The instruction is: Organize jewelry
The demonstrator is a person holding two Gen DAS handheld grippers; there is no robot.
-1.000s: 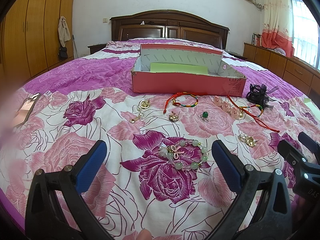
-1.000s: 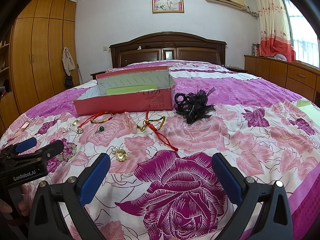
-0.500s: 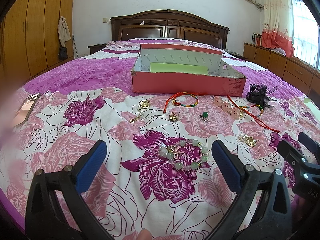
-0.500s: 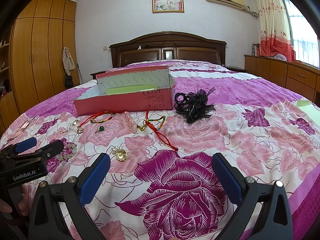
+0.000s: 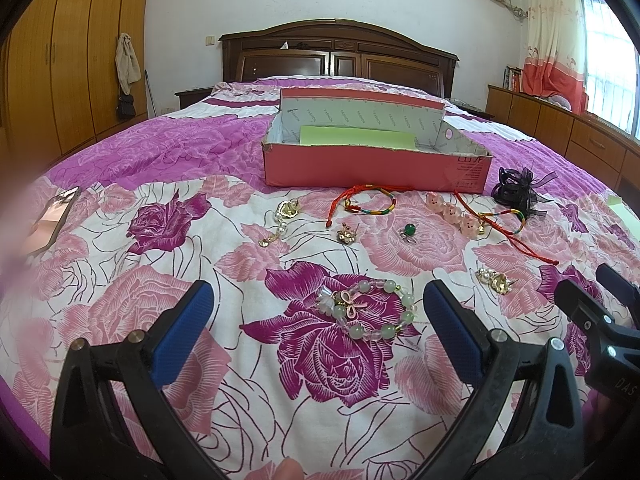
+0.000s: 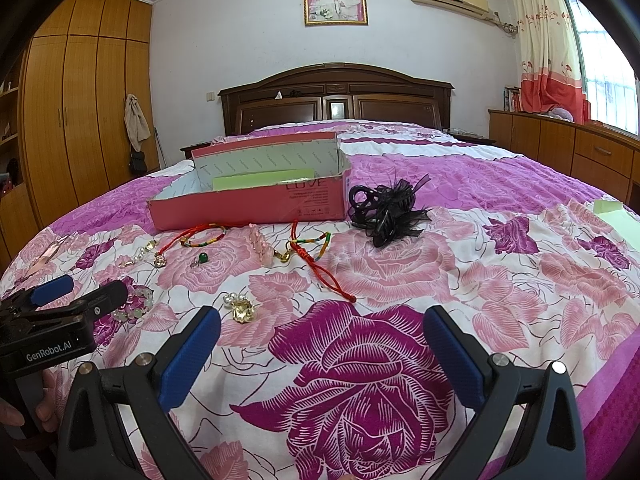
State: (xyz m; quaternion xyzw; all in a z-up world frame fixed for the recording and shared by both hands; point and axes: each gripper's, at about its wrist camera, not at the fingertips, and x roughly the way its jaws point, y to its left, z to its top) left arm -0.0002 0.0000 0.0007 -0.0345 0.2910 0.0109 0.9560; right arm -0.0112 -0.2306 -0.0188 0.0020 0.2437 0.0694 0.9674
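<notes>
Left wrist view: the left gripper (image 5: 318, 326) is spread wide and empty, the beaded bracelet (image 5: 366, 312) between its fingers; further ahead, the pink box (image 5: 374, 168) holds no jewelry.

Right wrist view: the right gripper (image 6: 322, 350) gapes empty, gold earring (image 6: 242, 308) just ahead-left. Nothing seems sorted yet.

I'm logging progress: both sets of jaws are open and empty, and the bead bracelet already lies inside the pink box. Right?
Not quite. The bead bracelet is not in the pink box; it lies on the bedspread between the left gripper jaws, as the left wrist view shows. Both sets of jaws are indeed open and empty.
</notes>
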